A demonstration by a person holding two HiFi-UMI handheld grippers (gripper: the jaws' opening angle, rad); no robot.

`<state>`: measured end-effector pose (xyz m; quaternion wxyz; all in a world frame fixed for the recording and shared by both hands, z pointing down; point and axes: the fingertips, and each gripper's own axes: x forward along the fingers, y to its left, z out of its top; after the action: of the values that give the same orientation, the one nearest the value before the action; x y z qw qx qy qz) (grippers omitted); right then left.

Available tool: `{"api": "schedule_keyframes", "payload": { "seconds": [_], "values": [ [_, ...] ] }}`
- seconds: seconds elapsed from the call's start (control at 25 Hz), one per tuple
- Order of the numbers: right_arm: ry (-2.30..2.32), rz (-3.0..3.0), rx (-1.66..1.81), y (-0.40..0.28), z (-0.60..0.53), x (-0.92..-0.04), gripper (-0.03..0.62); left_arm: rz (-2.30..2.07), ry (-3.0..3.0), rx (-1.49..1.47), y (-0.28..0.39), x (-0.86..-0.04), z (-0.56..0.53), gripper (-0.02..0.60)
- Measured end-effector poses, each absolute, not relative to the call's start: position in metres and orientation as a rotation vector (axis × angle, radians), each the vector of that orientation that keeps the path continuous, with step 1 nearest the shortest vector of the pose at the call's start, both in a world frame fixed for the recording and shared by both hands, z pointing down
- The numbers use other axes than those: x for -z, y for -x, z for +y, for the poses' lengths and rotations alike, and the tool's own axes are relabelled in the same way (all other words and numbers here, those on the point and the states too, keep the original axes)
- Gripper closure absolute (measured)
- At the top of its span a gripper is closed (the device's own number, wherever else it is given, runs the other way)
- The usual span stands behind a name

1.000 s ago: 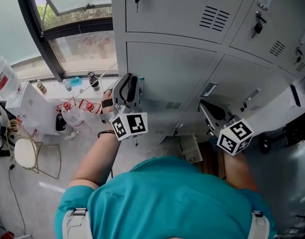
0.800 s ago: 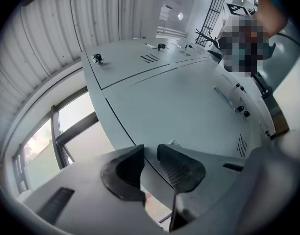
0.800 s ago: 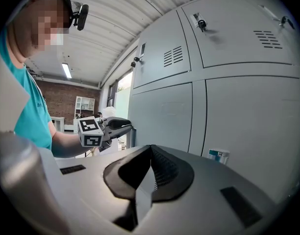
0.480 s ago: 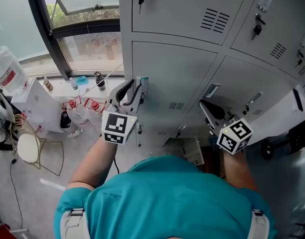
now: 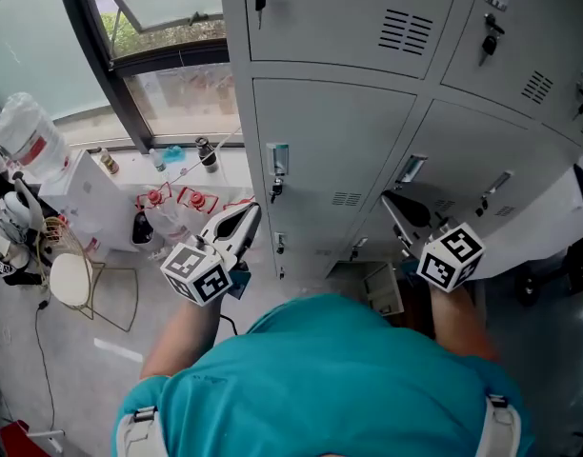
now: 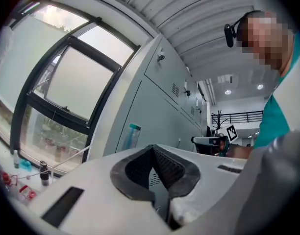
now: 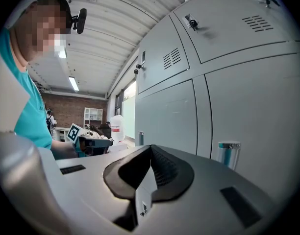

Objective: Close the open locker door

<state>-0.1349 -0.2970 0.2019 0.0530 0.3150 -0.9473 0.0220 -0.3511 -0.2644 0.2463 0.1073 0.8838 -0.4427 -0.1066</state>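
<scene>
"Grey steel lockers (image 5: 368, 27) fill your upper frame — where's the locker door (image 5: 339, 141)?"
"Centre, flush with the bank. Lower left, your left gripper (image 5: 246, 215) is closing on nothing — your right gripper (image 5: 392, 206), lower right, is pinched together, empty."

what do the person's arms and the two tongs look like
The left tongs and right tongs have pale grey bodies and dark ribbed pads. Each carries a white cube with black square markers: left cube, right cube. The person wears a teal short-sleeved shirt; the forearms are bare.
</scene>
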Motion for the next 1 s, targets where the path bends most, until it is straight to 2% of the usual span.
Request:
{"api": "schedule_keyframes", "payload": {
  "seconds": [0.24, 0.52, 0.76, 1.0],
  "values": [
    [-0.965, -2.889, -0.07, 0.12, -0.289, -0.203, 0.595, -1.341, -2.615, 0.33, 0.333, -0.241, -0.26, 0.578],
    [-1.041, -2.874, -0.1, 0.065, -0.28, -0.209, 0.595, -1.283, -2.68, 0.191, 0.266, -0.256, -0.257, 0.578],
    [-1.142, -2.86, -0.149, -0.029, -0.254, -0.221, 0.595, -1.13, -2.706, 0.007, 0.154, -0.285, -0.246, 0.578],
    [-1.212, -2.828, -0.249, -0.154, -0.233, -0.262, 0.595, -1.007, -2.701, -0.238, 0.004, -0.342, -0.231, 0.577]
  ]
}}
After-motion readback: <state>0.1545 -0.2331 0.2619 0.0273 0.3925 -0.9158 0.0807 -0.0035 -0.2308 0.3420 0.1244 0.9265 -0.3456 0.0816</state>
